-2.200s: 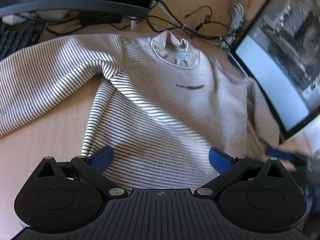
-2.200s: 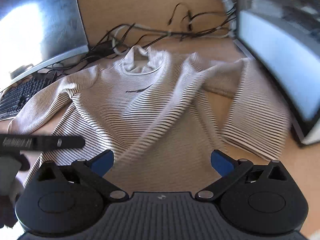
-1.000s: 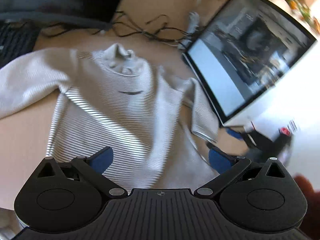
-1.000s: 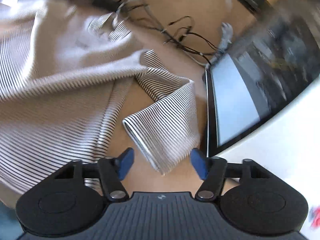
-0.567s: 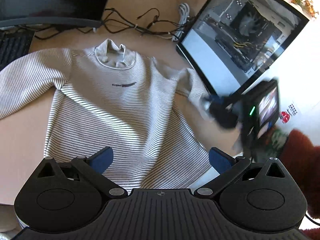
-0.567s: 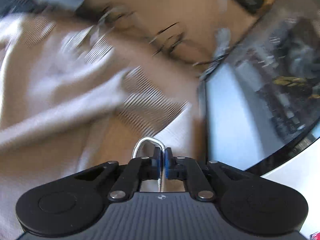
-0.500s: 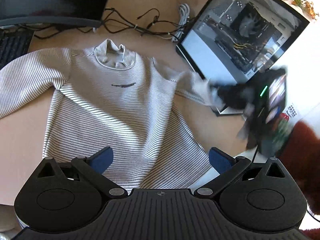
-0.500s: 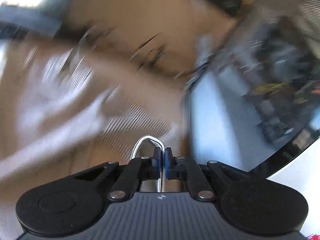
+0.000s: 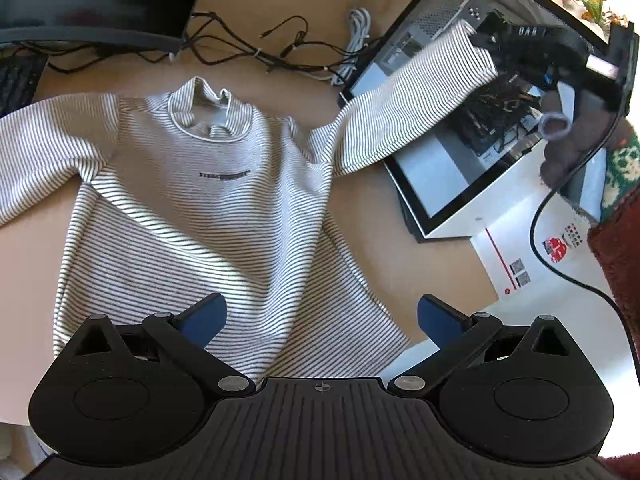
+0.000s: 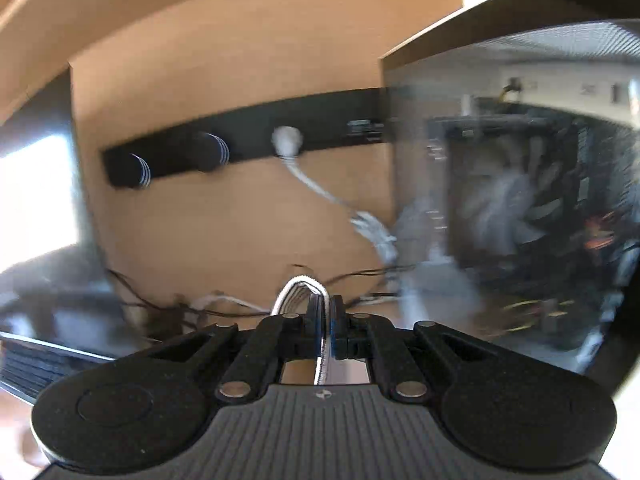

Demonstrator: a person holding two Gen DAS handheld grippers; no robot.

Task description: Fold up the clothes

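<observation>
My left gripper [image 9: 320, 316] hovered with its blue fingers [image 9: 204, 314] spread wide and empty above the lower hem of the striped sweater [image 9: 208, 216]. The sweater lay front-up on the wooden desk [image 9: 400, 236], collar toward the tangle of black cables [image 9: 256, 50], its bottom hem reaching the near desk edge. Its one sleeve ran flat off toward the keyboard [image 9: 18, 80] at the left. My right gripper [image 9: 516, 50] had its jaws pressed together on the cuff of the other sleeve [image 9: 416, 96], holding it up off the desk so the cloth stretched taut across the glass-sided computer case [image 9: 460, 168]. In the right wrist view a small loop of striped cuff [image 10: 300, 292] stuck out past the closed fingertips, the rest blurred. Bare desk lay open between the sweater's right side seam and the case; a printed white sheet [image 9: 532, 264] sat at the near right corner, crossed by a black cord [image 9: 560, 240].
</observation>
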